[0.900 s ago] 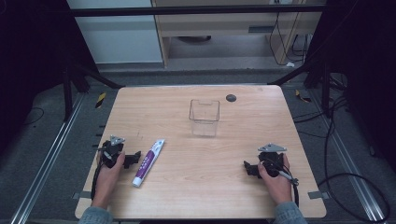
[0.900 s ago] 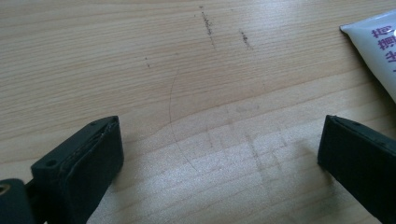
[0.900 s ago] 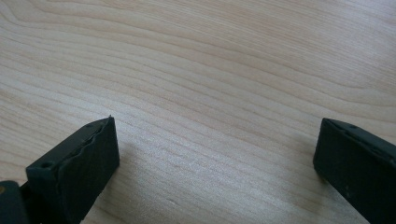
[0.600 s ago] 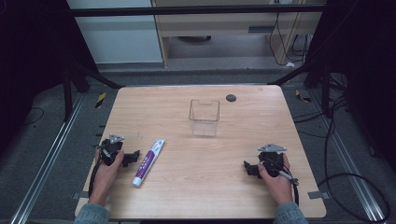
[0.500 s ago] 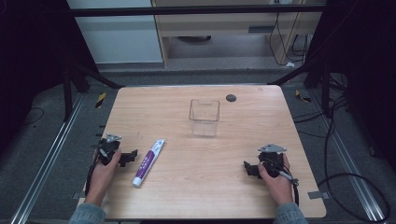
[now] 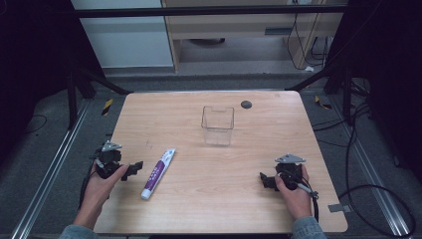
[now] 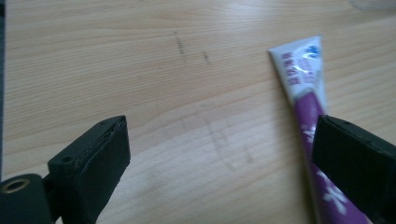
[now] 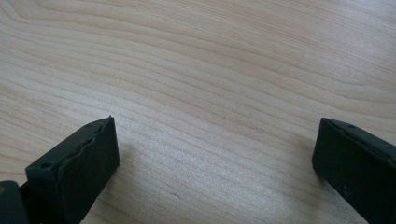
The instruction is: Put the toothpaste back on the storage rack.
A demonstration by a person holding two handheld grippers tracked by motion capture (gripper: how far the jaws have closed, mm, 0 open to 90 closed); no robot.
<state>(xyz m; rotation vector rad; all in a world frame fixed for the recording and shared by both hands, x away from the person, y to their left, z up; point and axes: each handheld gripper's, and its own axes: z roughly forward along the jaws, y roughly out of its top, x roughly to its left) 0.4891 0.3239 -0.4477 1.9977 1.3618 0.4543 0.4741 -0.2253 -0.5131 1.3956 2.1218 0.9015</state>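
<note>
A white and purple tube (image 6: 158, 173) lies flat on the wooden table (image 6: 209, 209), its cap end toward the near edge. My left gripper (image 6: 133, 169) rests on the table just left of the tube, open and holding nothing. In the left gripper view the tube (image 7: 308, 112) runs up from behind the right-hand jaw, and bare wood lies between the wide-apart jaws of the left gripper (image 7: 219, 163). My right gripper (image 6: 264, 180) sits near the table's right front, open, its jaws pointing left. In the right gripper view the right gripper (image 8: 215, 163) has bare wood between its jaws.
A clear square plastic container (image 6: 217, 125) stands upright at the table's middle back. A small dark round disc (image 6: 246, 104) lies near the far edge. Metal frame rails and cables run along both sides of the table.
My left hand and gripper have shifted slightly back toward the table's left edge. The tube, the container and the right gripper stay where they were.
</note>
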